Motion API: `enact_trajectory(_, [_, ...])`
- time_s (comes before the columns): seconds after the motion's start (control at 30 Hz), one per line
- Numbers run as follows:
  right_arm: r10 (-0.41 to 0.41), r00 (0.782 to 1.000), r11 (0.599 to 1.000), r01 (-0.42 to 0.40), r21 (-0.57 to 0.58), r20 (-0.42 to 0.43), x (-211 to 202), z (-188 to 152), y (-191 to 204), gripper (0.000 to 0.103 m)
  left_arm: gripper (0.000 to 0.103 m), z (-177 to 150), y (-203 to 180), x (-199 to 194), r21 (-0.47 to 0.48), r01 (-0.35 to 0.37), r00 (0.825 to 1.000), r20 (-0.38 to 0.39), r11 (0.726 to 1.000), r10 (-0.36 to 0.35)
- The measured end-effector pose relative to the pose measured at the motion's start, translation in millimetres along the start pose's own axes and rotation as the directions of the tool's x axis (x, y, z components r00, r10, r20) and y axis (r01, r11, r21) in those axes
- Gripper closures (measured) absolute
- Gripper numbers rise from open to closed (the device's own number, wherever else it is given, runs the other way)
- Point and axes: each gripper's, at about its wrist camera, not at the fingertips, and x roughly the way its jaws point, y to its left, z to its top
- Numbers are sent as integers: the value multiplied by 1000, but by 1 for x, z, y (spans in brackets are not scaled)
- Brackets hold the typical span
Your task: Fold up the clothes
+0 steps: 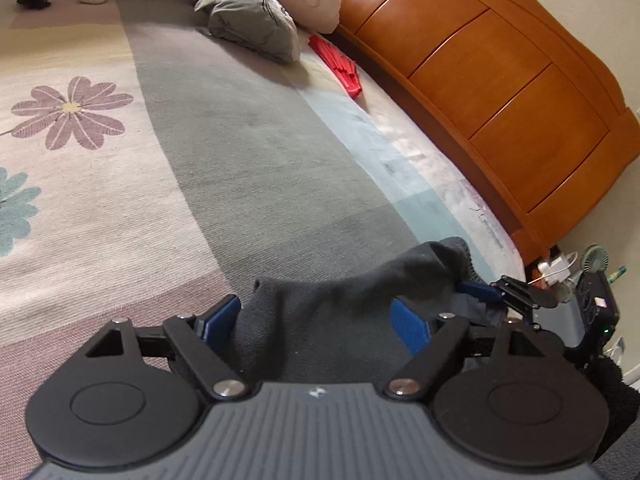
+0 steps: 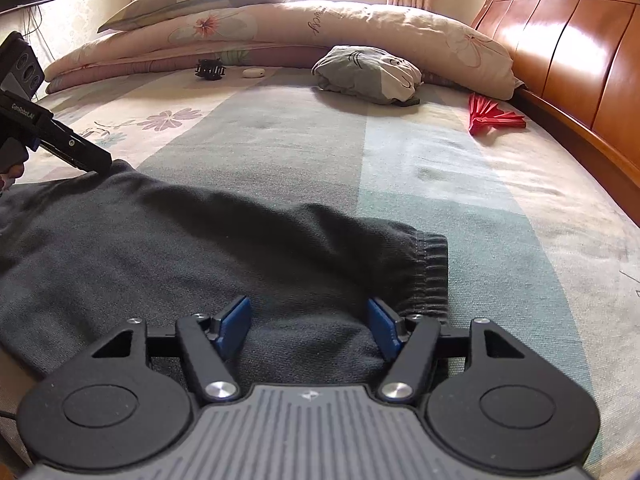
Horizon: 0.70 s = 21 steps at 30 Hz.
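Striped and flowered bedding covers the bed (image 1: 240, 152) that fills the left wrist view, with a wooden headboard (image 1: 500, 72) along its right side. A grey plush cushion (image 1: 252, 20) and a red folding fan (image 1: 340, 66) lie near the far end. The left claw (image 1: 316, 320) stands wide open over a rumpled edge of the dark grey garment (image 1: 340, 300); cloth sits between its blue pads, which do not press on it. The right claw (image 1: 480, 292) shows at the garment's right end.

Seen from the right wrist, the dark grey garment (image 2: 200, 248) lies spread on the bed (image 2: 440, 168), its ribbed cuff (image 2: 432, 268) toward the right. The right claw (image 2: 308, 320) is open, pads apart above the cloth, gripping nothing. The left claw (image 2: 96, 164) touches the garment's far left corner. Pillows (image 2: 280, 28) line the far side.
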Motion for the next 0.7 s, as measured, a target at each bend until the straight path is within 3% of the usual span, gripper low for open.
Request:
enact_trajectory(0.23, [-3,1000,1000,3,-4,-2,1,0,1,33,21,-7,-21,-12,60,69,997,-36,996,-66])
enact_trajectory(0.5, [-7,1000,1000,7,-12,-3,1,1,3,33,21,-24,-42,-17,195,5,996,-83,981,11])
enact_trajectory(0.6, [-6,1000,1000,6,-11,0,1,0,3,32,20,-19,-36,-10,182,4,996,-91,983,13])
enact_trajectory(0.7, [-7,1000,1000,7,-11,2,2,0,3,30,16,-6,-22,4,102,62,993,-109,993,-51])
